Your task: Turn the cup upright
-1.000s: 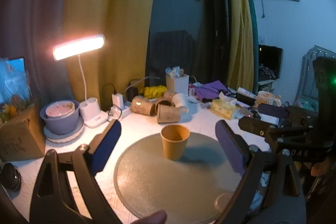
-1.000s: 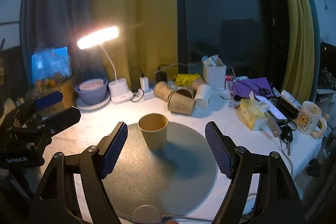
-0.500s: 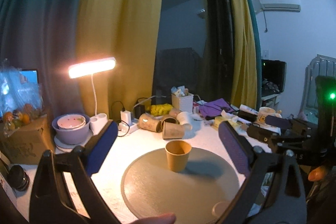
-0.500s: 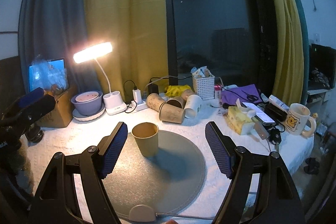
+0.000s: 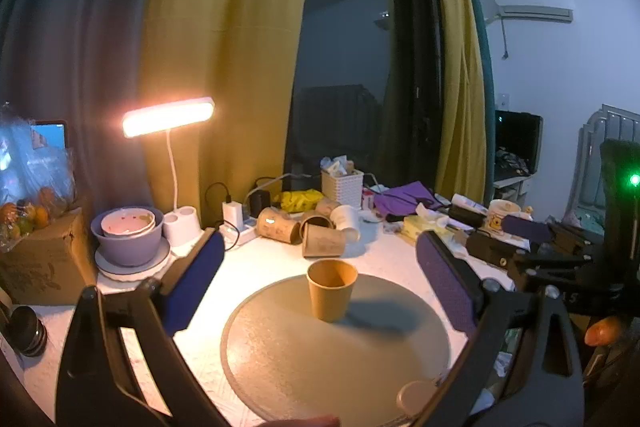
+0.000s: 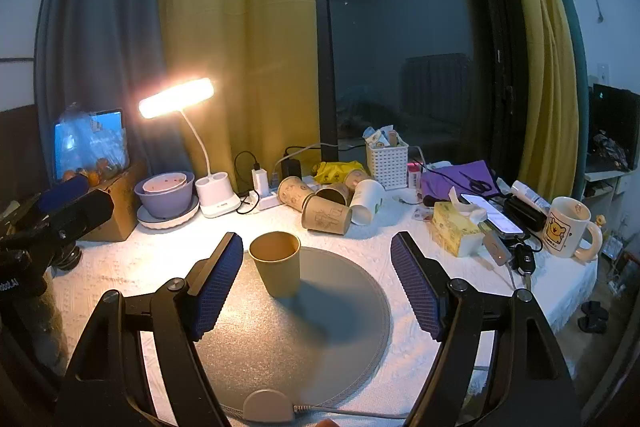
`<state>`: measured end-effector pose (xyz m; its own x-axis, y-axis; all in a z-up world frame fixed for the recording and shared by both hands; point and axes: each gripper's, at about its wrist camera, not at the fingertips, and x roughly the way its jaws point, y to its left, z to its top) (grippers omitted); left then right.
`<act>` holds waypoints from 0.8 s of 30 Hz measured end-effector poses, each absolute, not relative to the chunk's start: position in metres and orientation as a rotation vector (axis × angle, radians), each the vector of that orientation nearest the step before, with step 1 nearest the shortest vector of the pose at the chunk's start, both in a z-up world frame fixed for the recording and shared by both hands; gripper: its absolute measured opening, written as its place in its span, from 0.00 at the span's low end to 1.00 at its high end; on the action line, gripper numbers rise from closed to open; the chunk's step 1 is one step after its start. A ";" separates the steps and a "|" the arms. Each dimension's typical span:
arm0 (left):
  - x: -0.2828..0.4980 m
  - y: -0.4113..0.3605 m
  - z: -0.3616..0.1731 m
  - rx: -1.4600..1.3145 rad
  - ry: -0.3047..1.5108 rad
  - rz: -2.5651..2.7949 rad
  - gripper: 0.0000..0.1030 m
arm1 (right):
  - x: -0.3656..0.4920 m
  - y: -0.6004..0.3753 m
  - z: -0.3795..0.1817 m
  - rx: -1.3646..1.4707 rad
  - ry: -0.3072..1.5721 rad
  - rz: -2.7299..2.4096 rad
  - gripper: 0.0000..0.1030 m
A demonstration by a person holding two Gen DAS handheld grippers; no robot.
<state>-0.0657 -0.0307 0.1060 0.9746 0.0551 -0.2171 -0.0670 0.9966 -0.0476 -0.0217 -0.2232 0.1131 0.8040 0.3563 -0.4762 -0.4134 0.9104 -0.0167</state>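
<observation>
A tan paper cup (image 5: 331, 289) stands upright, mouth up, on a round grey mat (image 5: 304, 359); it also shows in the right wrist view (image 6: 277, 262) on the mat (image 6: 320, 331). My left gripper (image 5: 318, 283) is open and empty, held back from the cup and above the table. My right gripper (image 6: 316, 283) is open and empty, also held back, with the cup just right of its left finger (image 6: 216, 283). The right gripper's body shows at the right of the left wrist view (image 5: 560, 259); the left gripper's body shows at the left of the right wrist view (image 6: 48, 223).
Several paper cups (image 6: 326, 215) lie on their sides behind the mat. A lit desk lamp (image 6: 176, 103), stacked bowls (image 6: 165, 193), a white basket (image 6: 386, 159), a tissue box (image 6: 452, 231) and a mug (image 6: 568, 227) stand around the white table.
Both grippers have pulled back and risen from the cup, which looks smaller and farther. The cup stays upright on the mat.
</observation>
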 end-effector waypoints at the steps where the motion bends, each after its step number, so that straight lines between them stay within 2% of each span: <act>1: -0.065 -0.031 0.106 -0.057 0.218 0.062 0.95 | -0.022 -0.223 0.113 -0.122 0.485 0.413 0.77; 24: -0.065 -0.033 0.105 -0.055 0.227 0.056 0.95 | -0.025 -0.228 0.106 -0.128 0.494 0.420 0.77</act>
